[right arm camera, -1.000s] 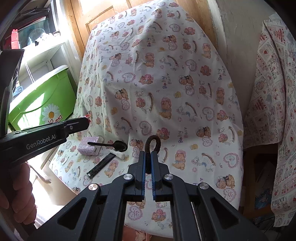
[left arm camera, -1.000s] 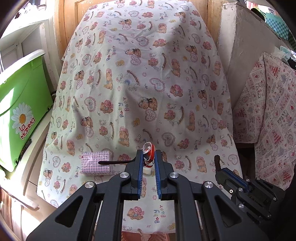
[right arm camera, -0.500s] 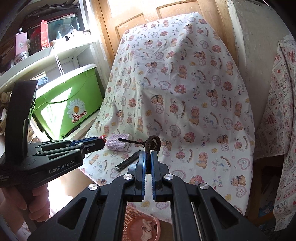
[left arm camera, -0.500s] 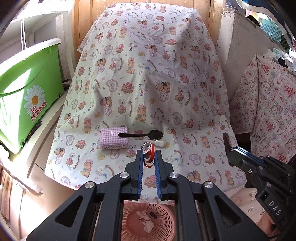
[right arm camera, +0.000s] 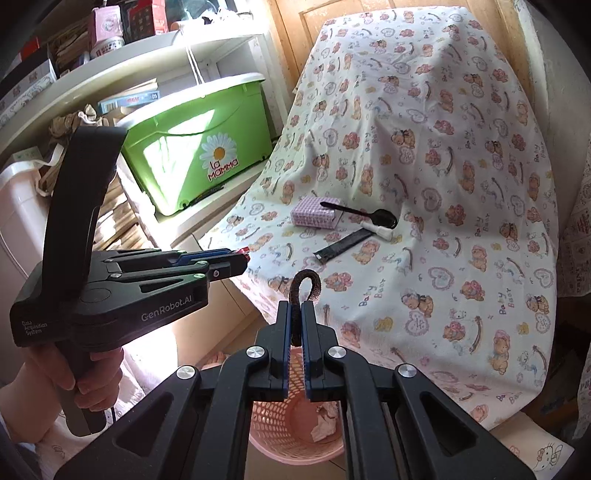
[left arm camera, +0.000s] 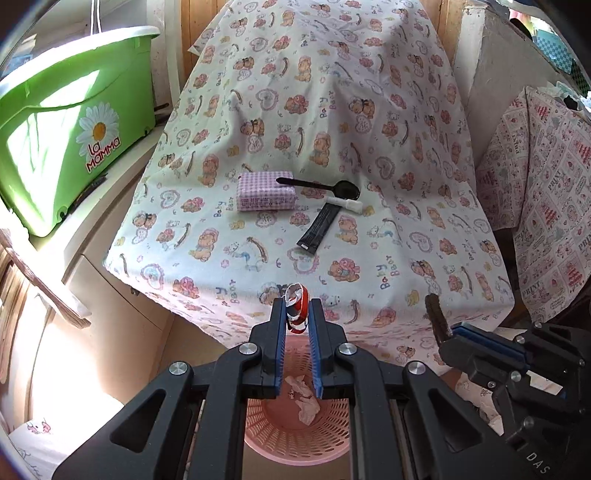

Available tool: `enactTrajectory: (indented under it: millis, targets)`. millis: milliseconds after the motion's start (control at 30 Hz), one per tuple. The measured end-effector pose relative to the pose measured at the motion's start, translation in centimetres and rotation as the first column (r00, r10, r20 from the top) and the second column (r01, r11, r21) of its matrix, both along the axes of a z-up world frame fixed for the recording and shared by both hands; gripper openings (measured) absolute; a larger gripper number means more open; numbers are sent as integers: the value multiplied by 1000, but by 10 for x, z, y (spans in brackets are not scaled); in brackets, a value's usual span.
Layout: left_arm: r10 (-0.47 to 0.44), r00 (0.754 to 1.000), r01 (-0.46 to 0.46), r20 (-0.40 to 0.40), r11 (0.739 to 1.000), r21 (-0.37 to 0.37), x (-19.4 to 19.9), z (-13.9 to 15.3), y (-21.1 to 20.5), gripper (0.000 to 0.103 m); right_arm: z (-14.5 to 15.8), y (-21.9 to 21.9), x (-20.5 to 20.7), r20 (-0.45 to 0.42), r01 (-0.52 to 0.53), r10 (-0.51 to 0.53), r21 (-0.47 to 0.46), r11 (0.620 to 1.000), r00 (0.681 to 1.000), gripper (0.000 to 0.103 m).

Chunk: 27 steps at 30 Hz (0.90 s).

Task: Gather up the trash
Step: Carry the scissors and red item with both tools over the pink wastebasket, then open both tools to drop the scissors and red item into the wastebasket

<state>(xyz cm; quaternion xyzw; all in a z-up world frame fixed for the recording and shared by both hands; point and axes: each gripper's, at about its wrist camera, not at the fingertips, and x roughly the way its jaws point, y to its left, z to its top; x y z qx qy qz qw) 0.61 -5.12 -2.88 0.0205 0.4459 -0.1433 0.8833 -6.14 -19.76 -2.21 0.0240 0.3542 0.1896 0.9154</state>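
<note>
My left gripper is shut on a crumpled red and white wrapper, held over the near edge of the cloth-covered table. My right gripper is shut on a dark brown hair tie, whose loop sticks up past the fingertips. A pink mesh basket stands on the floor below both grippers, with crumpled paper in it. On the cloth lie a pink checked packet, a black plastic spoon, a black sachet and a small white piece.
A green tub marked with a daisy sits on a white shelf at the left. A patterned cloth hangs at the right. A person's hand holds the left gripper's grip. Shelves with boxes rise at the upper left.
Both grippers have drawn back from the table with their pieces still held. The pink basket has come into view beneath them, and the table items now lie farther away.
</note>
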Motion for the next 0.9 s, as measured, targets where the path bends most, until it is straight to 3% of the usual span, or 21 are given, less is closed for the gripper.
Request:
enactTrajectory:
  millis: [100, 233, 500, 633, 800, 900]
  targets:
    - [12, 997, -14, -75, 999, -29, 4, -14, 8, 11, -13, 9, 1, -41, -22, 21, -13, 1000, 999, 6]
    - [33, 989, -35, -146, 999, -10, 8, -33, 13, 11, -33, 17, 10, -113, -36, 33, -22, 999, 993, 6]
    - [30, 956, -35, -293, 999, -12, 14, -72, 10, 12, -67, 27, 23, -210, -65, 49, -70, 995, 976, 6]
    - [35, 937, -20, -348, 999, 47, 18, -101, 1, 12, -94, 34, 30, -294, -81, 54, -79, 994, 954, 6]
    - [81, 916, -62, -392, 996, 62, 25, -136, 3, 12, -126, 38, 35, -363, -74, 21, -132, 988, 932, 6]
    - [104, 897, -77, -429, 994, 80, 32, -159, 7, 13, -148, 36, 41, -438, -70, 8, -126, 990, 899, 6]
